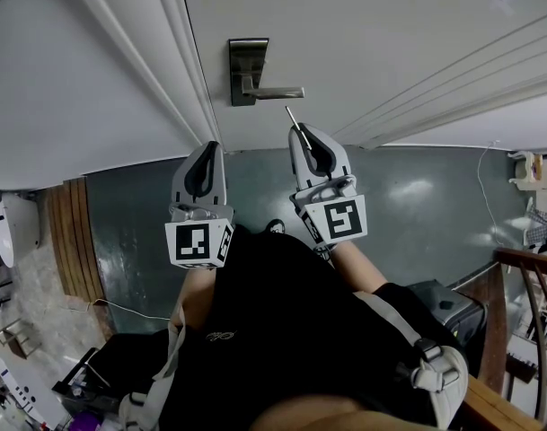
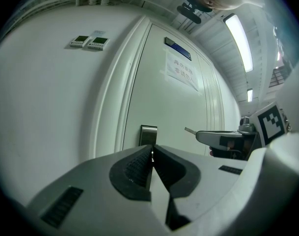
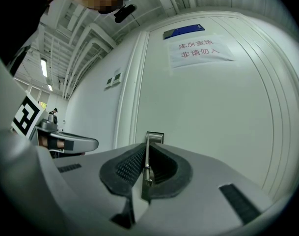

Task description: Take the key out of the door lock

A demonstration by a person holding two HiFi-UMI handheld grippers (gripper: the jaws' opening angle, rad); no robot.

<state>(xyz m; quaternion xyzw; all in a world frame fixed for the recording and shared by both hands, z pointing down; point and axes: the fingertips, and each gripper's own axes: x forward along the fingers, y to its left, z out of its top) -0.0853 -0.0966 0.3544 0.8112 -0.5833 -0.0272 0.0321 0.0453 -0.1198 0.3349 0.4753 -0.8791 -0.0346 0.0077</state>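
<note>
Right claw [image 1: 300,134] is clamped on the key [image 1: 292,117], which is clear of the lock [image 1: 246,70] and just below the handle. Left claw [image 1: 210,147] is closed, empty. Key judged light, stiff, slippery; best gripped at its head.

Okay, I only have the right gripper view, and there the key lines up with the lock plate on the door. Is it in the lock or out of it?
Observer: Out. In the head view the key sticks out of the right gripper, with its tip clear of the lock plate.
Operator: And the other side?
Observer: The left gripper is shut on nothing, as its own view shows.
Operator: Anything close to the key?
Observer: The lever handle. In the head view it sits just above the key's tip, with a gap between them.
</note>
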